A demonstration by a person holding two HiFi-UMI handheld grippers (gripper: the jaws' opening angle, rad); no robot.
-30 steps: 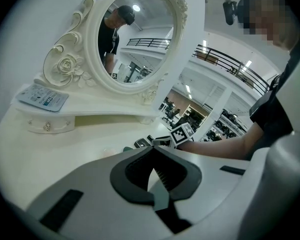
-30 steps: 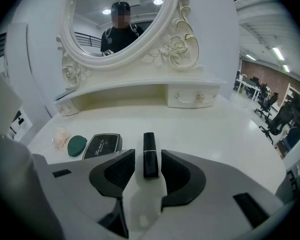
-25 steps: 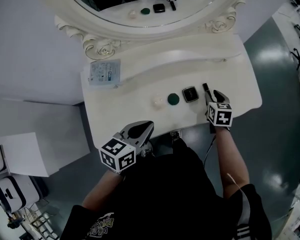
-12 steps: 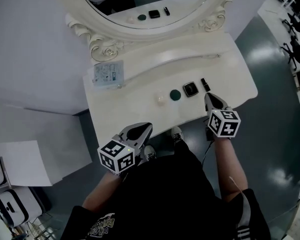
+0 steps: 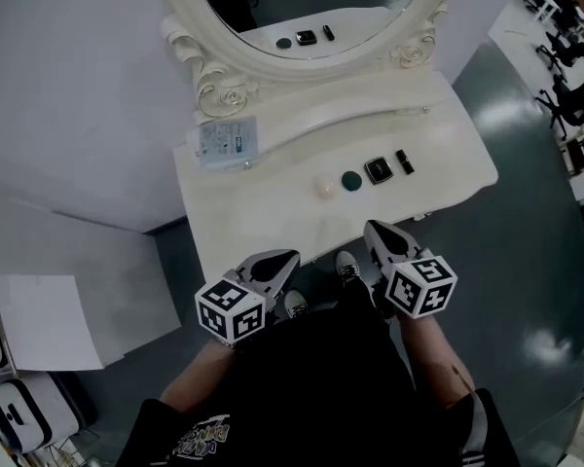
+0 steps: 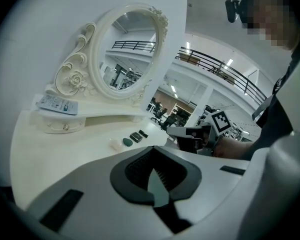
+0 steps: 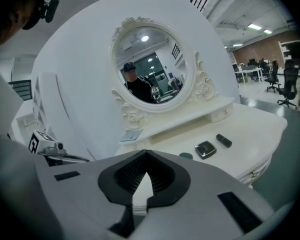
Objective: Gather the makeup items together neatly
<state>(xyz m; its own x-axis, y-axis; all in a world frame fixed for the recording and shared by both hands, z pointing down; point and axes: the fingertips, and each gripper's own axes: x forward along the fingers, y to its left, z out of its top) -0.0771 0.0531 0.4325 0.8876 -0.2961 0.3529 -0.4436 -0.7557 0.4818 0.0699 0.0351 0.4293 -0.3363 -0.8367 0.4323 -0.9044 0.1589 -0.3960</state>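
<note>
No legible text anywhere. The packet (image 5: pixel 229 142) on the vanity's raised shelf carried blue and dark printed lines, too small to read in the head view, and it was just as blurred in the left gripper view (image 6: pixel 57 104). The person's black shirt (image 5: pixel 302 387) had a light printed logo at the lower edge, cut off and unreadable. The square compact (image 5: pixel 377 170) showed a pale mark on its lid; no letters could be made out. The marker cube (image 5: pixel 231 309) on the left gripper (image 5: pixel 275 261) and the other cube (image 5: pixel 420 286) on the right gripper (image 5: pixel 378 232) bore black-and-white square code patterns only, no characters or numbers.
</note>
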